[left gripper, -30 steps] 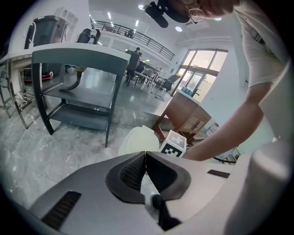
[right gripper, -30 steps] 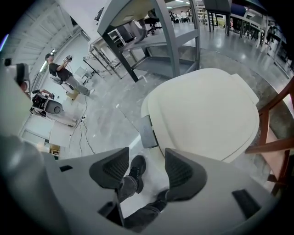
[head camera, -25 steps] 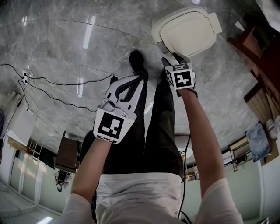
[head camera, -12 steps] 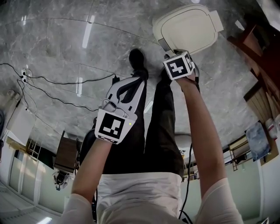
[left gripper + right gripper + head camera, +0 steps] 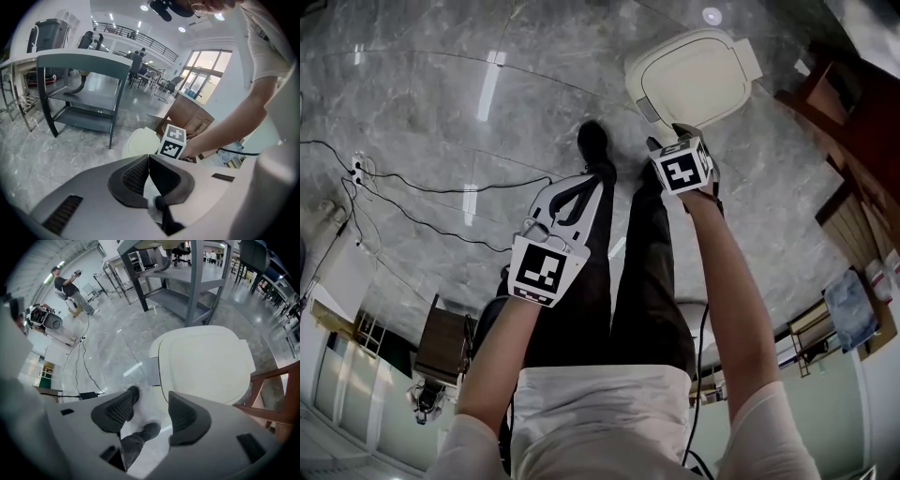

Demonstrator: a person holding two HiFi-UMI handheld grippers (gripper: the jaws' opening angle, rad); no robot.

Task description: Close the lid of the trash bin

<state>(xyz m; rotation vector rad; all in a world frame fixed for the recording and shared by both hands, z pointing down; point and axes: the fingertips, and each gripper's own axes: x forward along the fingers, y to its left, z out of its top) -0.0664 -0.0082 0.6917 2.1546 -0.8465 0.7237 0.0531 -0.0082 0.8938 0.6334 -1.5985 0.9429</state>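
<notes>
Tongs first: the right tongs [image 5: 669,136] hang steeply down just short of the near edge of the trash bin [image 5: 649,98], and their jaws are opening, already wide. Nothing is between them; the right gripper view looks through the gap [image 5: 150,404] onto bare floor and a dark shoe [image 5: 140,437]. Compared with a second ago, the wrist has rolled, so the marker cube [image 5: 681,167] now shows a tilted face, but the hand has hardly shifted. The left tongs [image 5: 592,178] hang at 9 o'clock of the right ones, over the person's legs. Their jaws are pressed together on nothing [image 5: 149,161], and they are where they were.

The bin stands on the marble floor at 1 o'clock in the head view. Its cream lid [image 5: 694,80] lies flat on the body, just as it did a second ago. In the right gripper view the lid [image 5: 201,364] fills 1 o'clock, flat, with no gap seen. My reading is that the lid is already shut and the opening jaws are a letting go.

No brand, label or readable writing shows on the bin. The only print is the black-and-white square pattern on each cube [image 5: 536,270].
</notes>
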